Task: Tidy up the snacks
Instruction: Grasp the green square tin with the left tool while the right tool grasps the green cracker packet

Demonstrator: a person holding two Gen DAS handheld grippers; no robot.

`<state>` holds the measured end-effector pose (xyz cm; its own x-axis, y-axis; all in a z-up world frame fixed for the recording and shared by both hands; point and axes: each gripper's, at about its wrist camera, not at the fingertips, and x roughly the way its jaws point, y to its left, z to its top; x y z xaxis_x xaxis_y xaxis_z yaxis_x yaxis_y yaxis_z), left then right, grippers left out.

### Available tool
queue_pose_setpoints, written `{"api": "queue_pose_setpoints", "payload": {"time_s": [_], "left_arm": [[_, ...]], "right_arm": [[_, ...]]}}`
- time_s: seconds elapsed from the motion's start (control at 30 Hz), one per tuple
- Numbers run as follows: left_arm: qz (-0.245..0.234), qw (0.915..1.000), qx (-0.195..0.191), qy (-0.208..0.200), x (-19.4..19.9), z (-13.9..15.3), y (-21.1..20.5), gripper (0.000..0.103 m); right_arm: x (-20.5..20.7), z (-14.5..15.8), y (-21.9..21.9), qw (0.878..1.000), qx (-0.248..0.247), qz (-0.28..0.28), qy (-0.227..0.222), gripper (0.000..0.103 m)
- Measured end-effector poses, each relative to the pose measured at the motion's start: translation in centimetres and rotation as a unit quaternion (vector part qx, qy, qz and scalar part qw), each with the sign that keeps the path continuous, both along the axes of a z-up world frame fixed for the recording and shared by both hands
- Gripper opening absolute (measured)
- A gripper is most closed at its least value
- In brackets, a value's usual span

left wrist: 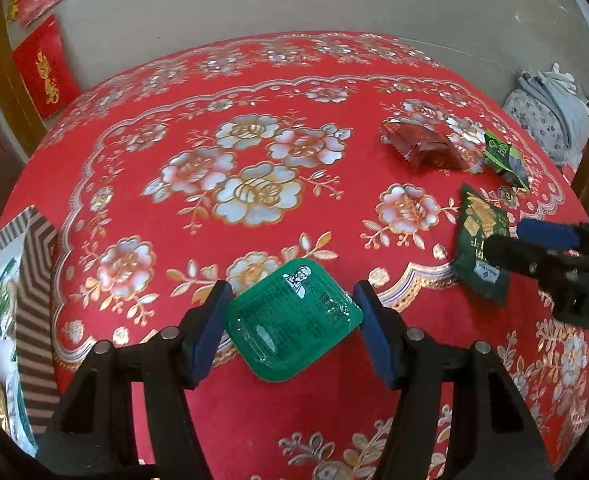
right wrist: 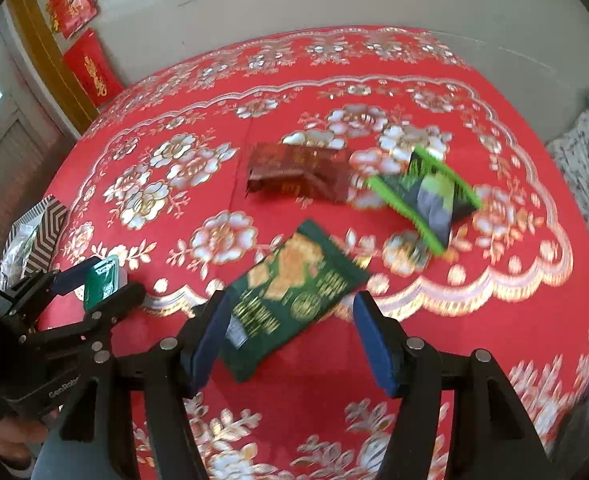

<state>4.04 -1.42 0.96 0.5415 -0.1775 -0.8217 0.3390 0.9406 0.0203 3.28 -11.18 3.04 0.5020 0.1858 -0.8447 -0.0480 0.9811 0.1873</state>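
The flat green plastic sauce tub with a printed foil lid sits between the blue pads of the left gripper, near the front edge of the table with the red flowered cloth. The left pad touches the tub's side and the right pad its corner, so the jaws stand at middle width, closed on it. Seen from the right wrist it appears lifted clear of the cloth.

The dark green foil snack packet with gold print lies slantwise between the pads of the right gripper. The jaws are half wide; the left pad is at the packet's edge, the right pad apart from it, so there is no grip yet.

Further back lie a dark red foil wrapper and a black packet with bright green edges, close together towards the right side. At the left edge stands a striped box holding packets.

Probably the tub goes to that box: carry it level, since a corner hold may let it pivot, and release it low inside. The right jaws should square up to the packet's narrow width before closing.
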Motion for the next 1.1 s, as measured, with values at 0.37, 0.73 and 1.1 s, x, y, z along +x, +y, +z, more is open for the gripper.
{"api": "queue_pose_setpoints", "payload": {"time_s": [0.37, 0.73, 1.1], "left_arm": [[0.011, 0.9999, -0.012, -0.004, -1.4, 0.1, 1.6, 0.064], [0.034, 0.9989, -0.028, -0.018, -3.1, 0.1, 2.3, 0.064], [0.059, 0.9964, -0.015, -0.059, -6.0, 1.7, 2.5, 0.064]], "right_arm": [[2.0, -0.7, 4.3, 0.995, -0.090, 0.021, -0.023, 0.055], [-3.1, 0.9, 2.3, 0.996, -0.052, 0.043, -0.061, 0.044], [-6.8, 3.0, 3.1, 0.992, -0.052, 0.046, -0.107, 0.045]]}}
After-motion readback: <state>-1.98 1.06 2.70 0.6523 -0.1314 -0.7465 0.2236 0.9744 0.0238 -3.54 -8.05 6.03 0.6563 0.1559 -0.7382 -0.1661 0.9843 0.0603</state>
